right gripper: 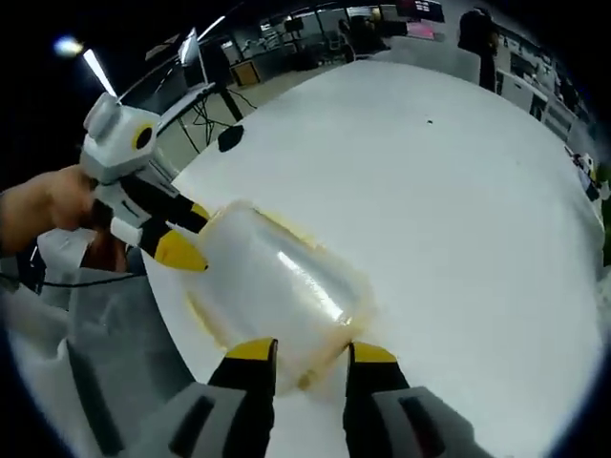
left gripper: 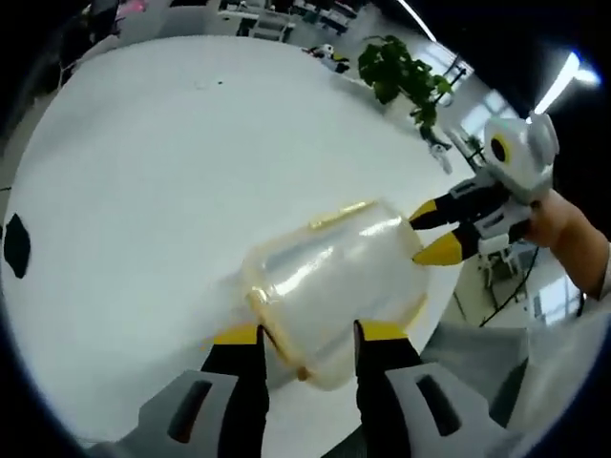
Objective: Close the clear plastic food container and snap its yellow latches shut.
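Note:
The clear plastic container (left gripper: 329,277) lies on its side on the white table (left gripper: 162,172), lid on, with a yellow latch (left gripper: 340,214) flat along its far long edge. My left gripper (left gripper: 310,334) straddles its near end, jaws pressed against both sides. The right gripper (left gripper: 436,232) comes in from the right, its yellow tips on the opposite end. In the right gripper view, the same container (right gripper: 277,281) sits between the jaws of my right gripper (right gripper: 312,352). There the left gripper (right gripper: 188,234) clamps the far end.
The container sits near the table's edge (right gripper: 167,286), with floor and cables beyond. A potted plant (left gripper: 401,72) stands at the far rim. A small black object (right gripper: 229,138) lies by the edge. A person's hand (left gripper: 563,224) holds the right gripper.

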